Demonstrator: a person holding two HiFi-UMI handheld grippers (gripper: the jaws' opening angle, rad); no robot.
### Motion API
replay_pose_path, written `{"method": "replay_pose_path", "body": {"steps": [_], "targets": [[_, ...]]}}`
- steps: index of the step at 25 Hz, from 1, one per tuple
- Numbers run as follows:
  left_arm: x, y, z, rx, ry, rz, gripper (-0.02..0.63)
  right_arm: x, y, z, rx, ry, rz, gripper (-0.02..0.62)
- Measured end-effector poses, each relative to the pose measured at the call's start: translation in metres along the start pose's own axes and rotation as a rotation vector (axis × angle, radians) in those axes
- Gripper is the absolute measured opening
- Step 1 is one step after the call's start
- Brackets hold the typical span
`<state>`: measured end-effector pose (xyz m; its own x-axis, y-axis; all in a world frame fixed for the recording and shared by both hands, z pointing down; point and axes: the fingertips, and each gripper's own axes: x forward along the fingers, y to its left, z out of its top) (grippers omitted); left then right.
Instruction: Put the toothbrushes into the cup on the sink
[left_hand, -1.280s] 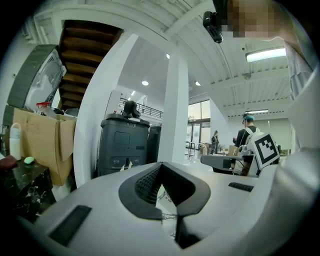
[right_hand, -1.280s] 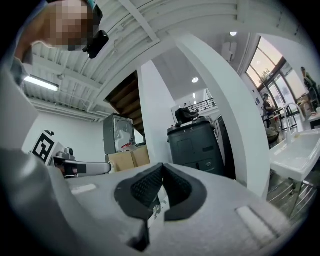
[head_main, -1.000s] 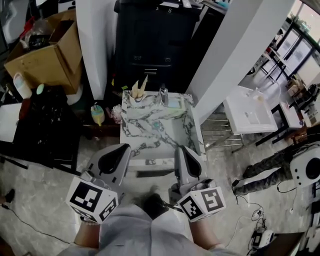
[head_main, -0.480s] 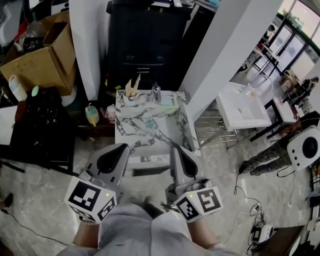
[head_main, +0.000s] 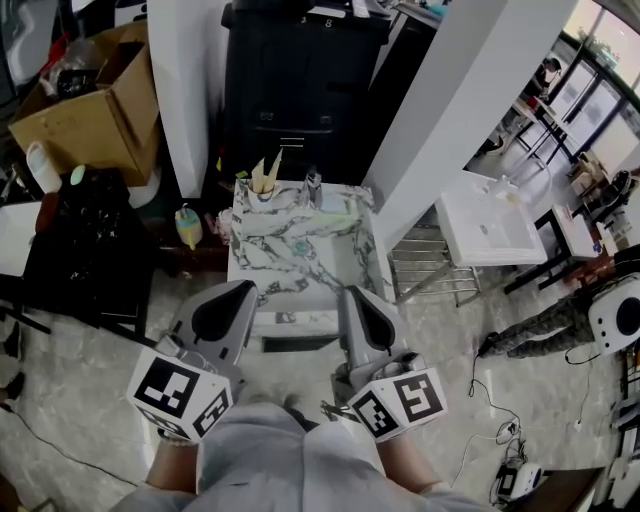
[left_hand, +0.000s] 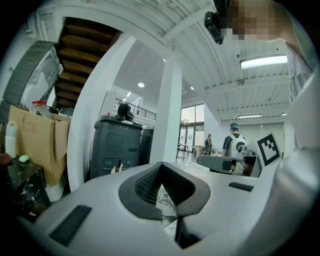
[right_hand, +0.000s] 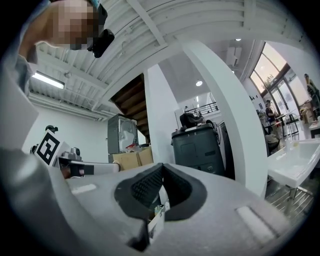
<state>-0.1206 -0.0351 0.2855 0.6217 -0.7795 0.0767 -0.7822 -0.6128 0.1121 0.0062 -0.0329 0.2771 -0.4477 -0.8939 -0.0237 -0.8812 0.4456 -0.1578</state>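
Note:
A marble-patterned sink (head_main: 300, 262) stands in front of me in the head view. At its back left corner a cup (head_main: 261, 190) holds pale toothbrushes (head_main: 270, 168) that stick up out of it, with the faucet (head_main: 313, 186) just to its right. My left gripper (head_main: 243, 290) and right gripper (head_main: 351, 296) hover level at the sink's near edge, well short of the cup. Both are shut with nothing between the pads. In the left gripper view the jaws (left_hand: 161, 165) meet at the tip, and in the right gripper view the jaws (right_hand: 161, 166) do the same.
A black cabinet (head_main: 300, 80) stands behind the sink and a white column (head_main: 470, 90) to its right. A cardboard box (head_main: 90, 100) and a dark table (head_main: 85, 235) are at the left, with a yellow-green bottle (head_main: 187, 225) beside the sink. A white basin (head_main: 485, 225) is at the right.
The head view has shifted slightly, so the sink sits a little higher and further left in the picture. Both grippers keep their places and stay shut.

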Motion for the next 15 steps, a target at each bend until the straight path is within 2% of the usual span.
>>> {"method": "replay_pose_path", "body": {"steps": [15], "targets": [[0.011, -0.003, 0.001, 0.003, 0.005, 0.023, 0.008, 0.003, -0.014, 0.001, 0.013, 0.002, 0.024, -0.002]]}}
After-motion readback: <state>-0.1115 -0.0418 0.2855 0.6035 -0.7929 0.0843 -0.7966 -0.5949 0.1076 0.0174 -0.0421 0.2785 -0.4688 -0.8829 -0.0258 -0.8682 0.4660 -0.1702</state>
